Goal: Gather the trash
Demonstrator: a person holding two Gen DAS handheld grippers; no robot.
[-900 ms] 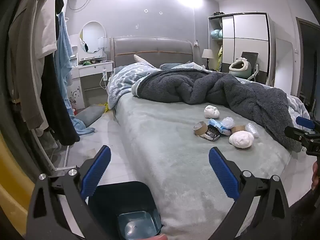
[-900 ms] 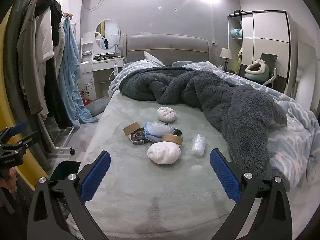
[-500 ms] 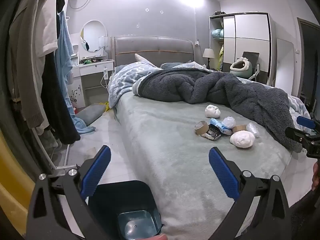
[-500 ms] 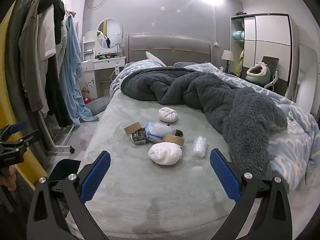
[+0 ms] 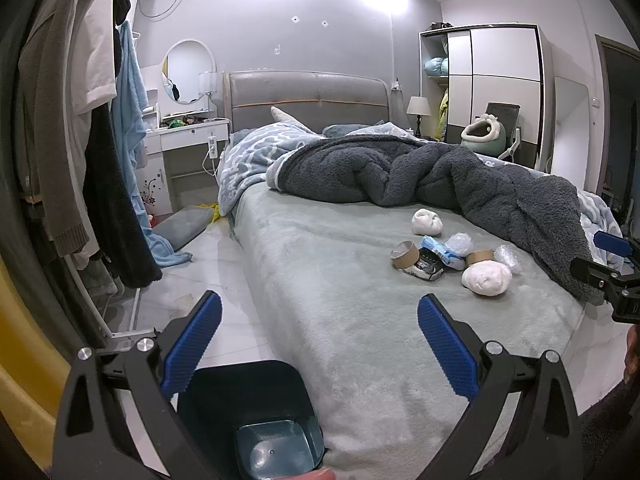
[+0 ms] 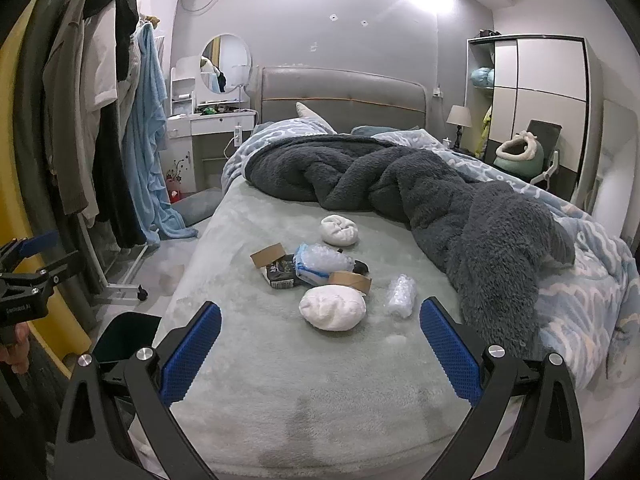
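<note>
The left gripper (image 5: 318, 336) stands wide, its blue pads (image 5: 192, 340) far apart with nothing between them, tipped down over the near corner of the bed (image 5: 320, 280). In the left wrist view a dark blue bin (image 5: 256, 420) sits on the floor directly under this claw, against the foot of the mattress, its mouth up and its bottom bare. The trash lies well ahead and to the right on the grey-green cover: a near white wad (image 5: 486, 278), a far white wad (image 5: 427, 222), a cardboard ring (image 5: 405, 253) and a crumpled packet (image 5: 430, 270) in one cluster. The right gripper (image 5: 608, 268) shows at that view's right edge, beside the dark fleece blanket (image 5: 440, 176). In the right wrist view the right gripper (image 6: 320, 344) is just as wide and equally empty, aimed at the heap; the near white wad (image 6: 332, 307) sits just beyond its tips, roughly centred, with a clear plastic bundle (image 6: 401, 294) to its right and a tape roll (image 6: 349, 279) touching it behind. The bin (image 6: 128, 338) shows low on the left. This reads as the approach before the first pick: nothing is collected yet. The next move likely calls for pushing the right claw forward until the pads flank the near wad, closing, then carrying it left to the bin.
</note>
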